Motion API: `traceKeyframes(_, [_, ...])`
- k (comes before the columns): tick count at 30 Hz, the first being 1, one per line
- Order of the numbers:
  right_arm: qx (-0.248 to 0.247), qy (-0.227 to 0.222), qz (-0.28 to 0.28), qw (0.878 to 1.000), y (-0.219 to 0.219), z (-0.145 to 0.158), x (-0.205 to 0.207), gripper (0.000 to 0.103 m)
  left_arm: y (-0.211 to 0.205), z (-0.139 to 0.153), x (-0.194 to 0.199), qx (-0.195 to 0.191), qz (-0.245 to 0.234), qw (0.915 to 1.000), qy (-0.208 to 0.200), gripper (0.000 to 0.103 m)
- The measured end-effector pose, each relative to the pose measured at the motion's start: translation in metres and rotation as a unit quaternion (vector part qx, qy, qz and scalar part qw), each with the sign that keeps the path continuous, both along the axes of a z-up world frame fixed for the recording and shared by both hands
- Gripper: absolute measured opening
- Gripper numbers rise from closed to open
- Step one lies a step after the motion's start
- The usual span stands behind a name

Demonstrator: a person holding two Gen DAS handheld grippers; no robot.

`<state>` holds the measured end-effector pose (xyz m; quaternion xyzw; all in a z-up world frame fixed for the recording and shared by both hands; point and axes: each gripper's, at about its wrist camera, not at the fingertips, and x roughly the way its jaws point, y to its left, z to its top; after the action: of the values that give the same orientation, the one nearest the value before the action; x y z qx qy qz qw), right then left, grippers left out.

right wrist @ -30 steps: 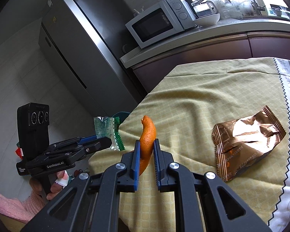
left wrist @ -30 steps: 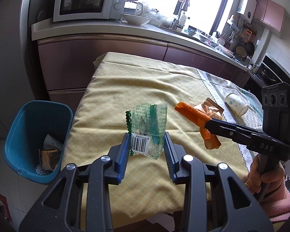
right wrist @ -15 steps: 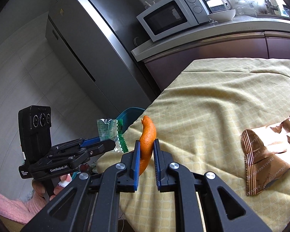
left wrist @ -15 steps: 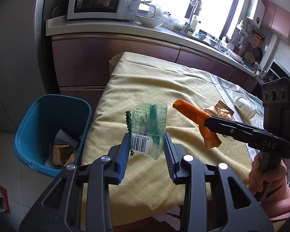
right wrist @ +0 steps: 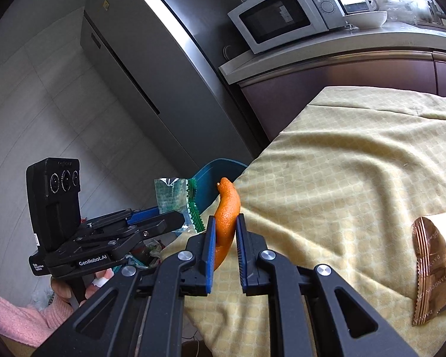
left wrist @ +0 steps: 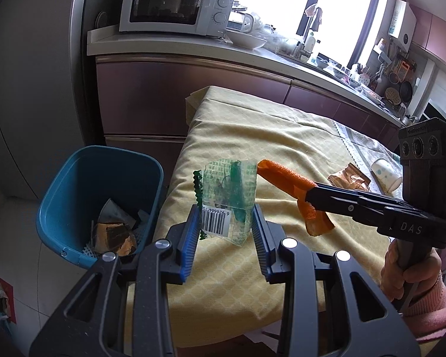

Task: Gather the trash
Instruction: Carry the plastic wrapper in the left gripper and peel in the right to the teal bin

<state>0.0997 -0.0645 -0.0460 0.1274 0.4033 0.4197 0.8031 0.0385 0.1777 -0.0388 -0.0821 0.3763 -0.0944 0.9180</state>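
My left gripper (left wrist: 226, 217) is shut on a green and clear plastic wrapper (left wrist: 229, 199) with a barcode, held upright above the table's left edge. The same wrapper (right wrist: 174, 197) shows in the right wrist view, sticking out of the left gripper (right wrist: 175, 220). My right gripper (right wrist: 225, 226) is shut on a curved strip of orange peel (right wrist: 227, 211). In the left wrist view the orange peel (left wrist: 288, 180) juts from the right gripper (left wrist: 307, 197), just right of the wrapper. A blue trash bin (left wrist: 83, 178) stands on the floor left of the table, with scraps inside.
The table wears a yellow cloth (left wrist: 252, 136). A brown foil packet (left wrist: 349, 180) (right wrist: 437, 267) and a tipped paper cup (left wrist: 385, 174) lie on it to the right. Behind are a counter with a microwave (left wrist: 175, 6) and a steel fridge (right wrist: 151, 59).
Both grippers have carried their loads leftward toward the table's left edge. The blue bin has come closer to the middle of the left wrist view. Neither grip has changed.
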Motion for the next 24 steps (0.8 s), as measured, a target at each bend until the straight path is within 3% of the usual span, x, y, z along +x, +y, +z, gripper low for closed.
traceKeyframes(24, [-0.003, -0.008, 0.037, 0.999, 0.046, 0.008, 0.012, 0.012, 0.033, 0.003, -0.001, 0.001, 0.041, 0.9991, -0.006, 0.034])
